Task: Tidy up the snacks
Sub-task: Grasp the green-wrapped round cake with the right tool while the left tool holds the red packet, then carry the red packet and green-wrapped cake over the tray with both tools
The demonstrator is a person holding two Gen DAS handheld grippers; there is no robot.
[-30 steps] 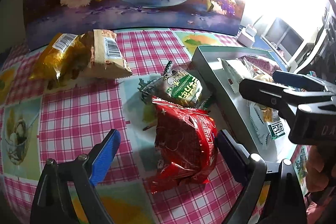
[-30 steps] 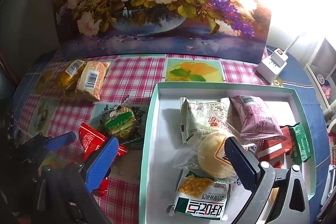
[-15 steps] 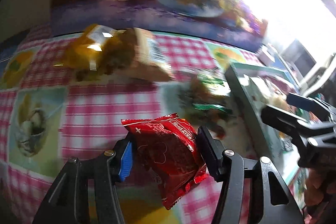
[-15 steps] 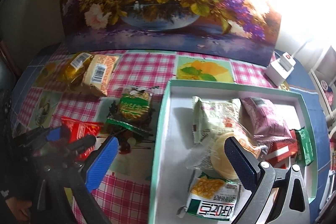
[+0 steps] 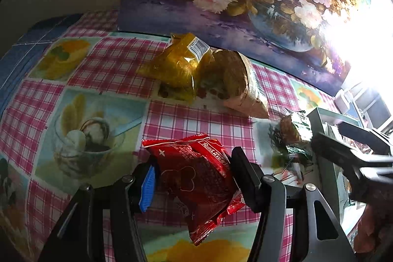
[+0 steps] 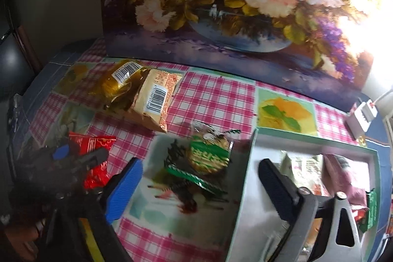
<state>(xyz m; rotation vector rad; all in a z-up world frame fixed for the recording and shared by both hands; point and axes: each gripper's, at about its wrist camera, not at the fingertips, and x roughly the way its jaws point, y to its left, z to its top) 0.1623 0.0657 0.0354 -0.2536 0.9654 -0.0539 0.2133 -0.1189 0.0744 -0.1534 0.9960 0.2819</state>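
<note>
- Left wrist view: the red pack (image 5: 196,178) is pinched between the two pads of the left claw (image 5: 194,176), which is narrowed about the pack's middle; its lower end hangs free below the pads, above the desk (image 5: 191,124).
- Far on the desk a yellow pack (image 5: 176,63) and a tan pack (image 5: 243,87) lie touching each other. A green pack (image 5: 294,131) lies to the right, just beside the wall of the tray (image 5: 321,119).
- The right claw (image 5: 353,144) is seen at the right edge, blurred, over the tray wall.
- Right wrist view: the right claw (image 6: 199,178) is wide and closing, with nothing pressed by its pads; the green pack (image 6: 208,156) lies ahead between the fingers on the desk (image 6: 216,95).
- The tray (image 6: 250,161) lies to the right with several packs already in it. The red pack (image 6: 95,161) is seen at the left in the left claw (image 6: 73,156).
- Risks, as judged: the red pack is soft and crinkled, so it could slip or twist out if swung quickly towards the tray.
- The right claw's far finger stands over the tray wall; if lowered so, the wall could be struck or the tray shoved.
- The two claws are near each other, so a clash over the tray is possible.
</note>
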